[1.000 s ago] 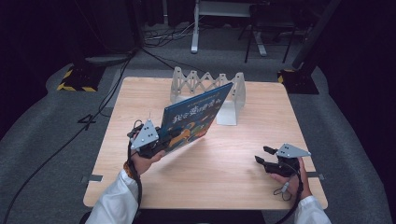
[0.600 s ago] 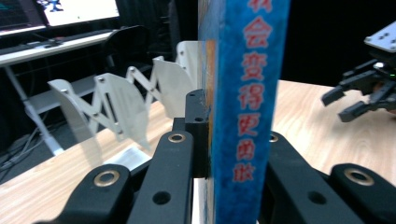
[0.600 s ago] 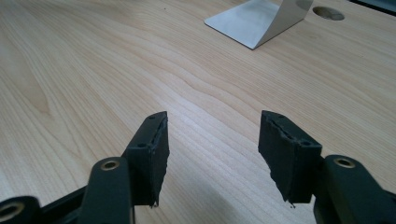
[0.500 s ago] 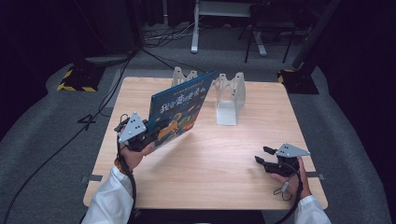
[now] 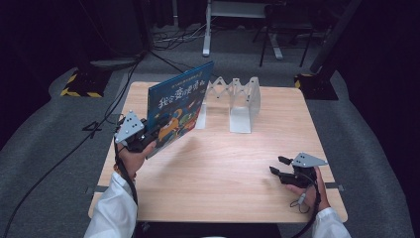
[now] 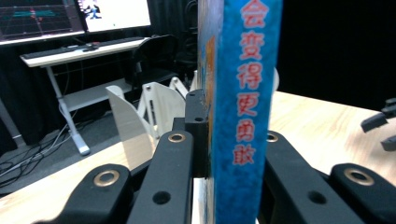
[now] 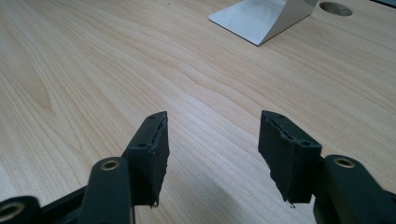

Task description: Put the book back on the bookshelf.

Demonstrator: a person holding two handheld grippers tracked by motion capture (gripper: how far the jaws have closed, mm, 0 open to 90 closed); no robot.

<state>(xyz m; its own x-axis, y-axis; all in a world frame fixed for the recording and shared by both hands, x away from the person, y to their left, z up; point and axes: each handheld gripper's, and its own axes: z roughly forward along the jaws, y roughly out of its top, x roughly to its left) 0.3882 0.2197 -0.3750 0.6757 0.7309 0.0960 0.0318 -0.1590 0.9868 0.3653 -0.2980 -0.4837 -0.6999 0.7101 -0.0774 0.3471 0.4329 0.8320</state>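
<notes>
The blue book [image 5: 179, 106] has moved up and to the left of the frame since the earlier picture, and it now stands more upright, in front of the left end of the white rack [image 5: 233, 96]. The wooden table [image 5: 218, 173] is big and mostly bare. The rack sits at its far side, top middle of the frame. The left gripper [image 5: 148, 135] squeezes the book's lower edge between its jaws. The right gripper [image 5: 281, 166] rests low at the lower right, jaws wide apart and holding nothing. The book probably goes into a rack slot. It should stay straight and go down slowly, so its edge slips between two dividers.
</notes>
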